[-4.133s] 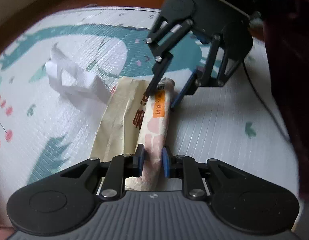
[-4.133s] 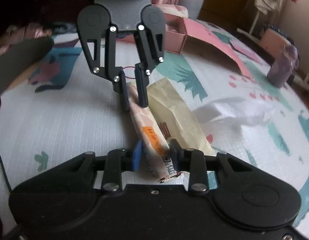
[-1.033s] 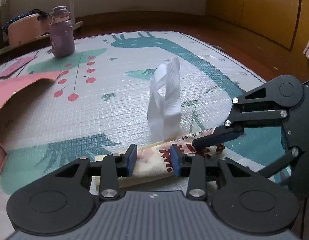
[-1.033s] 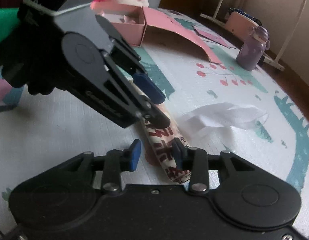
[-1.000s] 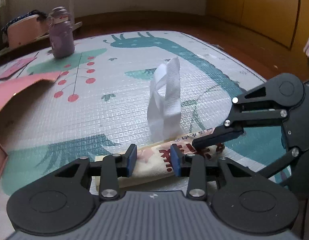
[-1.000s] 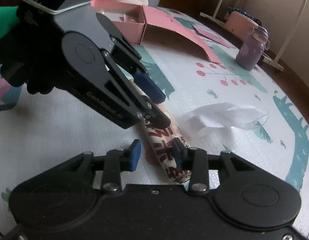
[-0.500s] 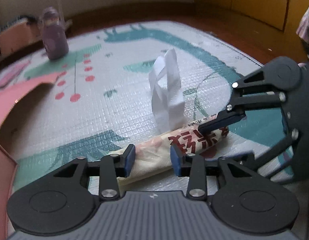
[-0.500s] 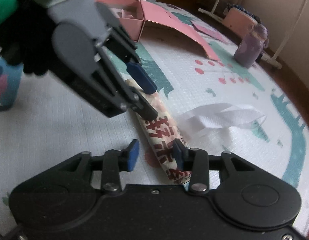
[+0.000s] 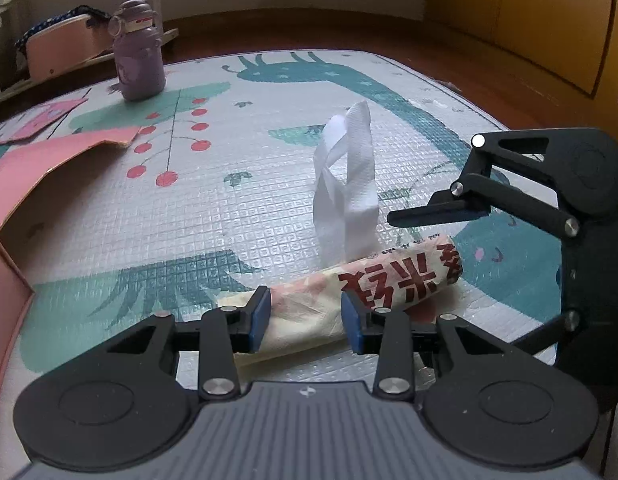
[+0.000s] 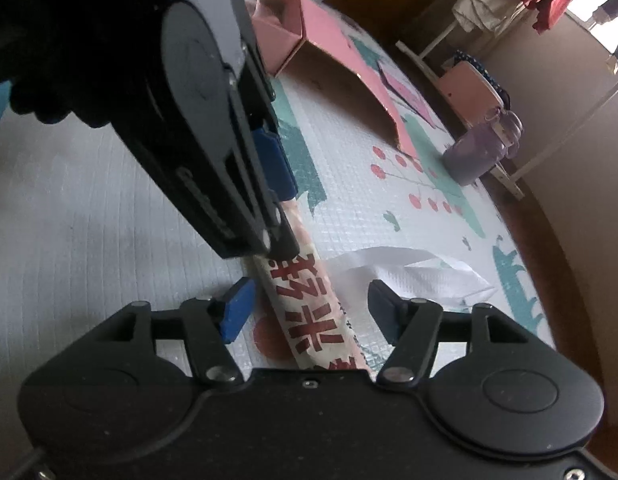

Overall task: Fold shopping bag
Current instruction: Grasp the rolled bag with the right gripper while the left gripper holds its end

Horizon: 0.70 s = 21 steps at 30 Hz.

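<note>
Right wrist alone shows right tool (image 10: 307, 306) opening, straddling rolled bag (image 10: 309, 312).

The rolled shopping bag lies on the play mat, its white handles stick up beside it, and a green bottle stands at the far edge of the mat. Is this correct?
Not quite: the bottle is purple, not green, as the left wrist view shows. The rest holds: the rolled shopping bag lies on the play mat and its white handles stick up beside it.
</note>
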Motion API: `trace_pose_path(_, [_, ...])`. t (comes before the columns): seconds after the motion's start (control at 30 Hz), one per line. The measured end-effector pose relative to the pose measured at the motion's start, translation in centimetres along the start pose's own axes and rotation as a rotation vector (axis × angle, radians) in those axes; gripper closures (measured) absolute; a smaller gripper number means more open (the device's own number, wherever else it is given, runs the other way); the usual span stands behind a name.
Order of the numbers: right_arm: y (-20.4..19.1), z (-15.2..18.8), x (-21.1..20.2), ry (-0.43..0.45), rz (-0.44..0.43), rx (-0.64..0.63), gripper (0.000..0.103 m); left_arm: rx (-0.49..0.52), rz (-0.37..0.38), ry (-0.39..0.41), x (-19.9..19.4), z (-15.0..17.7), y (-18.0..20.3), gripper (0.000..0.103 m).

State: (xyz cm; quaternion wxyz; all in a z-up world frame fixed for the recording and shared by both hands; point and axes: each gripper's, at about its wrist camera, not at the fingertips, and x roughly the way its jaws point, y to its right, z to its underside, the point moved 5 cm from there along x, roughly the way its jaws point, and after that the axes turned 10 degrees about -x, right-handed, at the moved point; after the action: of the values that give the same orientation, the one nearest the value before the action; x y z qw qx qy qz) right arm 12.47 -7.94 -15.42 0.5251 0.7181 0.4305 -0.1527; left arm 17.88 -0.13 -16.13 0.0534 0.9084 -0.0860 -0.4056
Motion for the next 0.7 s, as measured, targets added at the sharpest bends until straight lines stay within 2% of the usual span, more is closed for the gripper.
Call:
trace_pose_path(0.07, [-0.3, -0.1, -0.2, -0.027, 0.029, -0.052, 0.042, 0.001, 0.033, -0.029, 0.2, -0.4, -0.2, 0.056])
trace_pose_path(0.1, [-0.4, 0.0, -0.3, -0.034, 0.034, -0.064, 0.045, 0.003, 0.065, -0.059, 0.3, -0.8, -0.2, 0.047])
trace_pose_path(0.17, [-0.8, 0.0, -0.5, -0.035, 0.032, -0.076, 0.047, 0.042, 0.108, -0.135, 0.9, -1.7, -0.2, 0.044])
trace_pose_path(0.23, [-1.0, -0.1, -0.6, -0.029, 0.030, -0.095, 0.056, 0.079, 0.115, -0.176, 1.5, -2.3, 0.2, 0.040])
trace_pose_path(0.27, [-1.0, -0.1, -0.6, -0.022, 0.019, -0.096, 0.064, 0.098, 0.120, -0.196, 1.8, -2.6, 0.4, 0.040])
trace_pose_path(0.3, [-1.0, -0.1, -0.5, -0.017, 0.010, -0.092, 0.070, 0.103, 0.122, -0.203, 1.9, -2.7, 0.5, 0.037])
trace_pose_path(0.4, [-0.6, -0.1, 0.1, -0.003, -0.010, -0.087, 0.076, 0.082, 0.132, -0.177, 2.0, -2.4, 0.4, 0.037])
trace_pose_path(0.5, [-0.3, 0.1, 0.4, 0.013, -0.016, -0.074, 0.077, 0.042, 0.153, -0.141, 1.7, -2.0, -0.1, 0.036])
trace_pose_path(0.6, [-0.1, 0.2, 0.8, 0.033, -0.013, -0.064, 0.076, 0.008, 0.185, -0.140, 1.6, -2.2, -0.6, 0.036])
trace_pose_path(0.7, [0.1, 0.4, 1.1, 0.050, -0.028, -0.033, 0.076, -0.079, 0.266, -0.168, 1.3, -2.7, -2.1, 0.036])
